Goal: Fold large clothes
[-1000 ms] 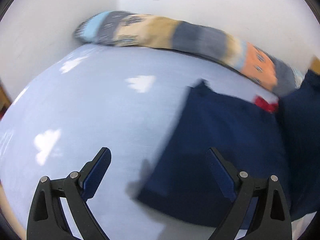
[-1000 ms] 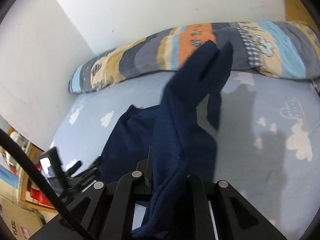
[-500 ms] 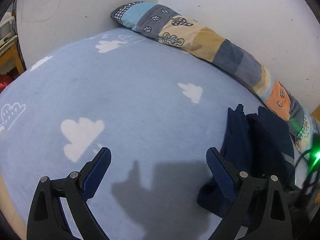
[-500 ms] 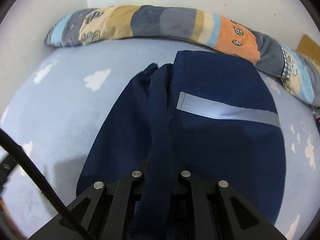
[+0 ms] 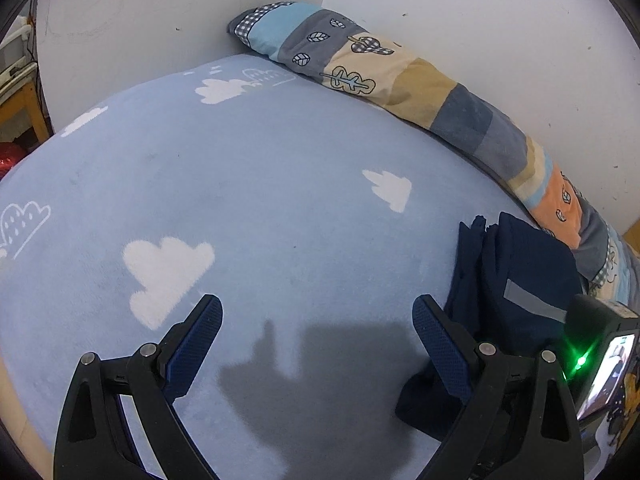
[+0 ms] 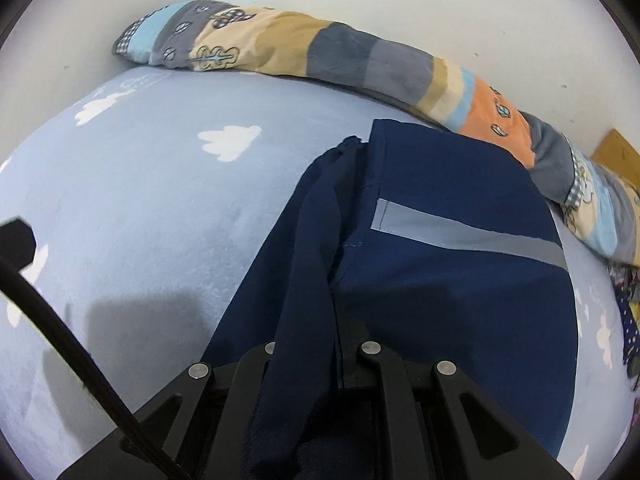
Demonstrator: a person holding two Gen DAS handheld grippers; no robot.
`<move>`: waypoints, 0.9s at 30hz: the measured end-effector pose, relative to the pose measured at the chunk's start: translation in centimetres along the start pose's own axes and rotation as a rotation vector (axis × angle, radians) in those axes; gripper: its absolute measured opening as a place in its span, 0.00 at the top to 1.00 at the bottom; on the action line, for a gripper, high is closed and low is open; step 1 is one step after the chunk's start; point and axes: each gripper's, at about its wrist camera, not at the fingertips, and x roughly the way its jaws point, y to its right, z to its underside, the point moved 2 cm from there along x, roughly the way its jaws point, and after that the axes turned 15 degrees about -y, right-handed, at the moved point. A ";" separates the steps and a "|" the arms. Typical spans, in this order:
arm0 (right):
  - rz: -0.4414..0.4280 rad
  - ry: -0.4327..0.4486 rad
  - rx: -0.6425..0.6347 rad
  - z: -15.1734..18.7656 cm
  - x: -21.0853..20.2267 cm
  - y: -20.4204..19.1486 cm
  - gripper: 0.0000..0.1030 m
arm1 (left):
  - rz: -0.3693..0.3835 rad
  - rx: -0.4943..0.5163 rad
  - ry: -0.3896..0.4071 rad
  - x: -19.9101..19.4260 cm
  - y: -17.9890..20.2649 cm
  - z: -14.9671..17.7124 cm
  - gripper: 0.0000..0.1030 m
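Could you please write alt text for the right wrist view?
The right claw is shut on a fold of a navy garment with a grey stripe, lying on a light blue cloud-print bed. A patchwork quilt lines the white wall.

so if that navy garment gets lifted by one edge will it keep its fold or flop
Likely flop: the navy garment hangs limp in bunched folds from the shut right gripper. It probably slides little on the fuzzy blanket. It looks fairly light.

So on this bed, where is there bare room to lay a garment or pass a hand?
Free: the blue cloud-print sheet between the patchwork bolster along the wall and the open left gripper. Crowded: the side beside it, where the navy garment lies, a fold clamped in the right gripper.
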 end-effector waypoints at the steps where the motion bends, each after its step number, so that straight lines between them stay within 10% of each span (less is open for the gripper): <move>1: -0.004 -0.001 -0.003 0.2 0.2 0.0 0.92 | -0.003 0.002 0.000 0.0 0.2 0.1 0.07; 7: -0.048 0.043 -0.045 1.4 -0.7 -1.1 0.95 | -0.004 -0.035 0.023 -0.8 0.1 -0.1 0.09; 10: -0.111 -0.082 -0.113 1.6 1.5 -1.9 0.95 | -0.015 -0.037 0.050 -1.5 0.0 -0.1 0.09; 19: -0.672 0.092 0.077 3.8 -6.4 9.6 0.78 | 0.041 -0.036 0.089 -3.1 1.2 -0.5 0.08; 27: -0.365 0.142 0.403 3.5 -4.5 29.0 0.77 | 0.103 0.122 0.099 -2.9 10.0 1.4 0.08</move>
